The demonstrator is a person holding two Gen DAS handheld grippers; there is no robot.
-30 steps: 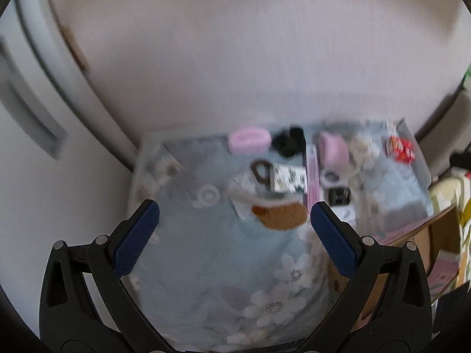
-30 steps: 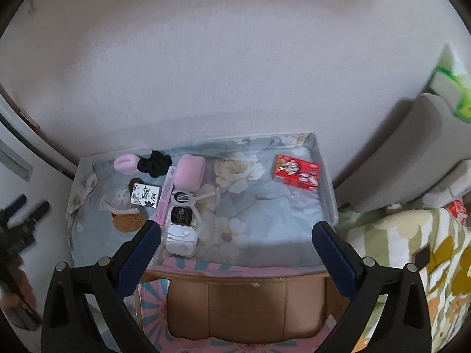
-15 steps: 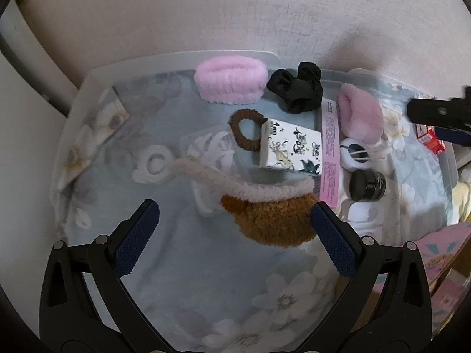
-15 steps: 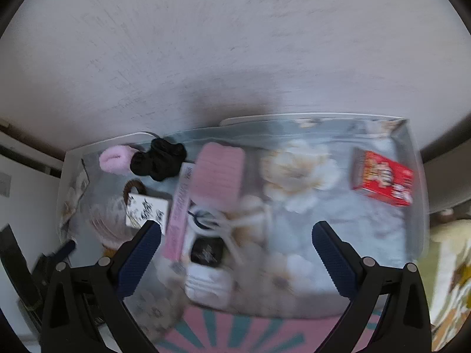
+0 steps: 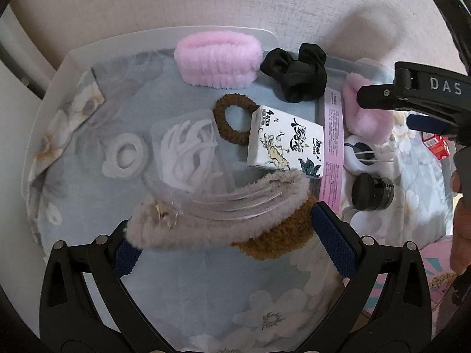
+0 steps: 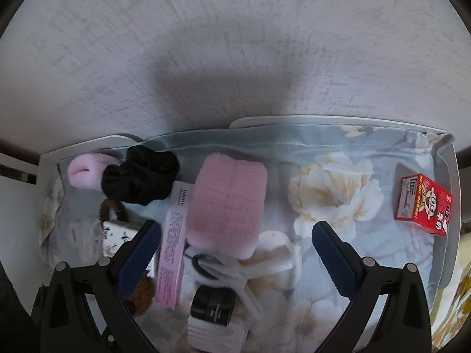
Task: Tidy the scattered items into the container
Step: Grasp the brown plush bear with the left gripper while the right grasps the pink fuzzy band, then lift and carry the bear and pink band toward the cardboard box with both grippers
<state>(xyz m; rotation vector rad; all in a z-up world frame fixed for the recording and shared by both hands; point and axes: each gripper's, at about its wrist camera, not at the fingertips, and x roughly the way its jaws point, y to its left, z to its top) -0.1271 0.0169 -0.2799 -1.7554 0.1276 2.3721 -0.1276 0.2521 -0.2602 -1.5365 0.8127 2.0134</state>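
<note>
Our left gripper (image 5: 223,232) spreads wide around the fuzzy beige hair claw clip (image 5: 217,220), not yet clamped. We judge it light, plush outside but stiff beneath; grip its midspan. Our right gripper (image 6: 235,241) hangs open over the pink plush headband (image 6: 226,203), soft and squashy, on the floral cloth (image 6: 368,253).

Tissue pack (image 5: 285,141) lies between hair tie (image 5: 232,123) and sachet (image 5: 332,147).
</note>
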